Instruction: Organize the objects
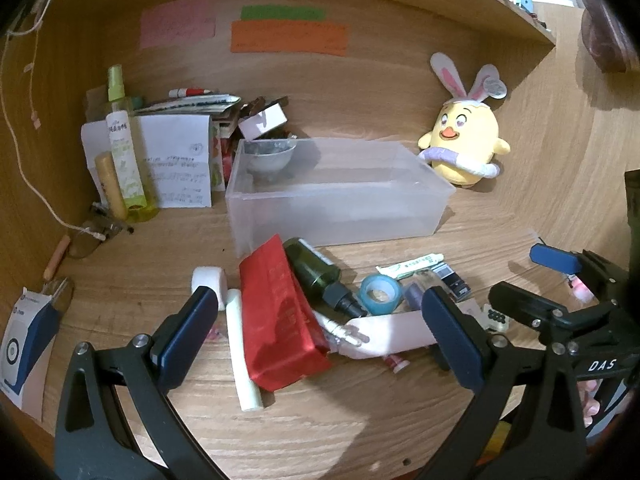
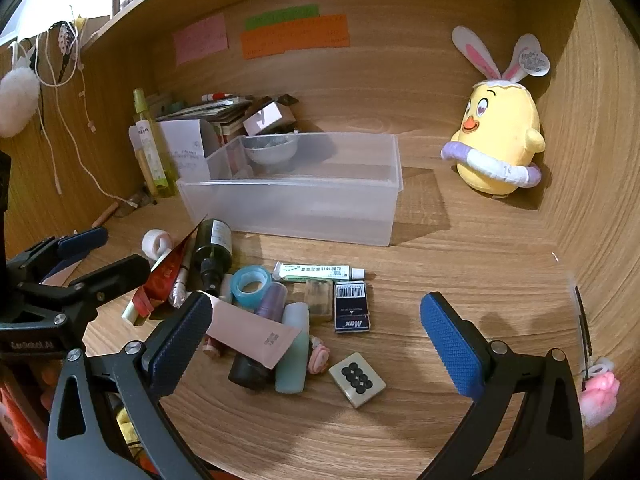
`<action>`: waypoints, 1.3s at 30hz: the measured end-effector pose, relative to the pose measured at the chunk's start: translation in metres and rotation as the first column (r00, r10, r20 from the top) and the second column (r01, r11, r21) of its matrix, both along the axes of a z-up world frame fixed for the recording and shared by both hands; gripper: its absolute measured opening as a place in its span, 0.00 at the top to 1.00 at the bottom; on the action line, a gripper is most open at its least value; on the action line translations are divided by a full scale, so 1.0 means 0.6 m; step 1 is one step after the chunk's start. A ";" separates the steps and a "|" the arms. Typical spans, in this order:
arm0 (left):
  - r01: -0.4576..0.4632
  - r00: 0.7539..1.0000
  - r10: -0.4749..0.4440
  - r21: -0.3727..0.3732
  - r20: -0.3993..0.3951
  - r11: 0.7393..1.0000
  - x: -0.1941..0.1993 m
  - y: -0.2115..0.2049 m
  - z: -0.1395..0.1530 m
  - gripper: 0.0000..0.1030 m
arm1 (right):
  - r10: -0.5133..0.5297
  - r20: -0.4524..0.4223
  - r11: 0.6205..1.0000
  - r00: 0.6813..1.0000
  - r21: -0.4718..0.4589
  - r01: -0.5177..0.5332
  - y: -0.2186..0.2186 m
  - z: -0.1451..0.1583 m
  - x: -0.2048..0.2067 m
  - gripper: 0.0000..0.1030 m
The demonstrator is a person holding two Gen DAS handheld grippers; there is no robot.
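A clear plastic bin [image 1: 336, 208] [image 2: 292, 204] stands mid-desk with a grey bowl [image 1: 268, 156] [image 2: 270, 148] in its far left corner. In front lies a heap: red packet [image 1: 280, 320] [image 2: 166, 276], dark green bottle [image 1: 316, 270] [image 2: 212, 248], blue tape roll [image 1: 380, 294] [image 2: 250, 282], ointment tube [image 1: 412, 266] [image 2: 316, 271], pink tube [image 2: 252, 334], Max staple box [image 2: 351, 306], mahjong tile [image 2: 357, 379]. My left gripper [image 1: 320, 332] [image 2: 100, 256] hovers open over the red packet. My right gripper [image 2: 316, 342] [image 1: 536, 280] hangs open above the heap's right side, holding nothing.
A yellow plush chick [image 1: 464, 144] [image 2: 500, 140] sits at the back right. A spray bottle [image 1: 120, 140] and stacked papers [image 1: 180, 160] crowd the back left corner. Wooden walls close in the desk on three sides. A white tape roll [image 1: 208, 278] lies left of the heap.
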State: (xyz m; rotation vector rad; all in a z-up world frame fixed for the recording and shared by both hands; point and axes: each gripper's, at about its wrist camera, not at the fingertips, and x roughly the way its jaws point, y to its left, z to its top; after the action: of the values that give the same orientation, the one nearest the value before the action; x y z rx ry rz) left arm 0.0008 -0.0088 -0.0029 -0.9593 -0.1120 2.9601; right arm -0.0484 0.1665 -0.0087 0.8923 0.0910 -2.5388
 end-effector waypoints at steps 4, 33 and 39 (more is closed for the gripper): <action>-0.028 0.999 0.028 -0.010 0.025 1.000 0.002 -0.021 -0.011 0.00 | 0.004 0.019 1.000 1.000 0.010 -0.004 0.011 -0.008 0.000 0.00; -0.217 0.954 0.219 -0.030 0.204 0.976 -0.109 -0.157 -0.075 0.63 | 0.061 0.145 0.991 0.988 0.107 -0.077 0.048 -0.093 -0.027 0.66; -0.199 0.956 0.203 -0.037 0.213 0.979 -0.123 -0.158 -0.082 0.77 | 0.054 0.138 0.993 0.989 0.098 -0.068 0.049 -0.089 -0.034 0.78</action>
State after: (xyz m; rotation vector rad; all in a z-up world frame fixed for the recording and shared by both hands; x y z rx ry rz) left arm -0.0728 -0.1033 -0.0520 -1.3476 -0.2047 3.0270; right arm -0.0690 0.1961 -0.0621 1.0824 0.2056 -2.4277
